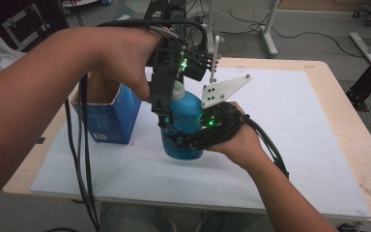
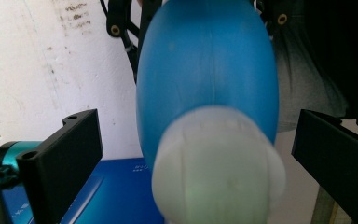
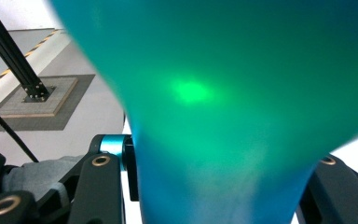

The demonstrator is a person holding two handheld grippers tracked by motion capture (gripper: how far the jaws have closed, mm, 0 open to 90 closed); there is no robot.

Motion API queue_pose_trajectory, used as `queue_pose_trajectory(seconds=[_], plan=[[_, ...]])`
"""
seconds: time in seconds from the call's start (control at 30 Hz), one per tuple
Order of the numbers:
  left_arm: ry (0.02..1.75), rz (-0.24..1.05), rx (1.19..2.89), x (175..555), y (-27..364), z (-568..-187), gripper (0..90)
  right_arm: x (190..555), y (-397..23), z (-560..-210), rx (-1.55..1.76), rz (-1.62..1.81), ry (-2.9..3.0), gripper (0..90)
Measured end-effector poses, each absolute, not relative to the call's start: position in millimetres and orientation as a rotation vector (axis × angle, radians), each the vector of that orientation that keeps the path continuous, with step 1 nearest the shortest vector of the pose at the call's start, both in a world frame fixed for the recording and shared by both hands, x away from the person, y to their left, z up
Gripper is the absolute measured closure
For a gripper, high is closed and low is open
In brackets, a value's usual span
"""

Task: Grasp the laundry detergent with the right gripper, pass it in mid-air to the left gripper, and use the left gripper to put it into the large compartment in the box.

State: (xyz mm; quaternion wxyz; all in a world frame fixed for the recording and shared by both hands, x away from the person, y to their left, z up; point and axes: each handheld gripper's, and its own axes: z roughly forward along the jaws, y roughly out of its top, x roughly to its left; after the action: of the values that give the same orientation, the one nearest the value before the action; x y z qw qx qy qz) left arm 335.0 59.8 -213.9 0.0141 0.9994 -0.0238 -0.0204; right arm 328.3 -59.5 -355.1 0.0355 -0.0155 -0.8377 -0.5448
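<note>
Blue bottle held mid-table, cap under my left gripper

The blue bottle (image 1: 187, 126) stood on the white mat (image 1: 280, 145), just right of the blue box (image 1: 110, 120); smooth plastic, likely slippery; I judged the waist safest; my right gripper (image 1: 183, 141) clamped its lower body; my left gripper (image 2: 193, 154) stood wide, jaws either side of the white cap (image 2: 218, 168), not touching.
</note>
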Motion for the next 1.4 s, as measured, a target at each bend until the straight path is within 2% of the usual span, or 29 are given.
queue_pose_trajectory(seconds=[0.97, 1.13, 1.17, 1.4], plan=[[-0.047, -0.069, 3.128, 334.9, 56.8, -223.8, 2.0, 328.6, -49.7, -352.6, -0.034, -1.702, -2.552, 46.7], [-0.052, -0.052, 3.135, 334.7, 56.5, -222.7, 6.0, 329.5, -50.0, -352.5, -0.037, -1.706, -2.550, 46.7], [-0.050, -0.061, 3.130, 335.1, 56.8, -222.7, 9.1, 329.6, -50.1, -352.6, -0.036, -1.707, -2.553, 46.7], [-0.039, -0.050, 3.128, 335.9, 57.7, -223.5, 9.3, 330.5, -50.5, -352.7, -0.037, -1.707, -2.559, 46.8]])
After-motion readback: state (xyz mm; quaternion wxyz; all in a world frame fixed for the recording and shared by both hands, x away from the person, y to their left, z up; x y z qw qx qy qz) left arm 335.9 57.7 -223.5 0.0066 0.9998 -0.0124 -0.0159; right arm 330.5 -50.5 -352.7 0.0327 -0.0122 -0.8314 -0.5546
